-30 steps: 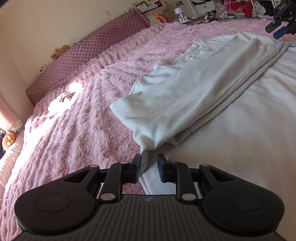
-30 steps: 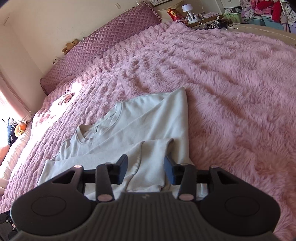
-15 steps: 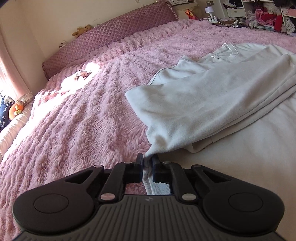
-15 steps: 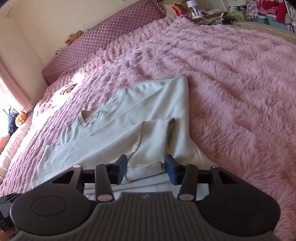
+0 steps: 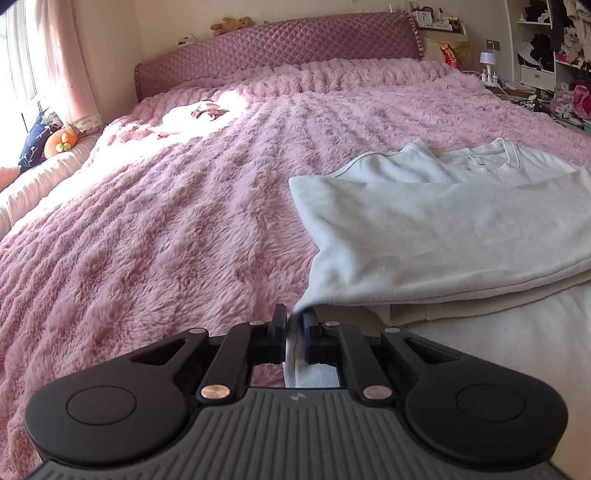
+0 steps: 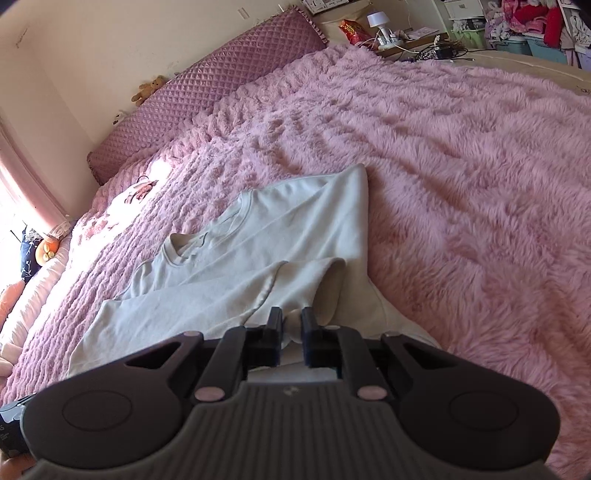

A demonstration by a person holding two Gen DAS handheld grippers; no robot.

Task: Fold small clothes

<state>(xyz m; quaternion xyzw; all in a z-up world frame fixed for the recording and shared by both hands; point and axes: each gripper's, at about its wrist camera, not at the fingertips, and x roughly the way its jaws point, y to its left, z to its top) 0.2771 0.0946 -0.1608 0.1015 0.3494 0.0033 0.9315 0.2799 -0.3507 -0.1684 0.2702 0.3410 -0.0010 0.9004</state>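
Observation:
A pale white sweatshirt lies partly folded on the pink furry bedspread, sleeves folded across the body, collar toward the headboard. My left gripper is shut on the sweatshirt's near left edge, cloth pinched between its fingers. In the right wrist view the sweatshirt spreads ahead, and my right gripper is shut on a bunch of its cloth near the folded sleeve cuff.
A quilted purple headboard stands at the far end with a teddy bear on top. A small item lies in the sunlit patch. A bedside table with a lamp and cluttered shelves are at right.
Both grippers have closed on the sweatshirt: the left first, the right in the last half second. The left view has swung toward the headboard. The cloth edge is drawn up into the fingers.

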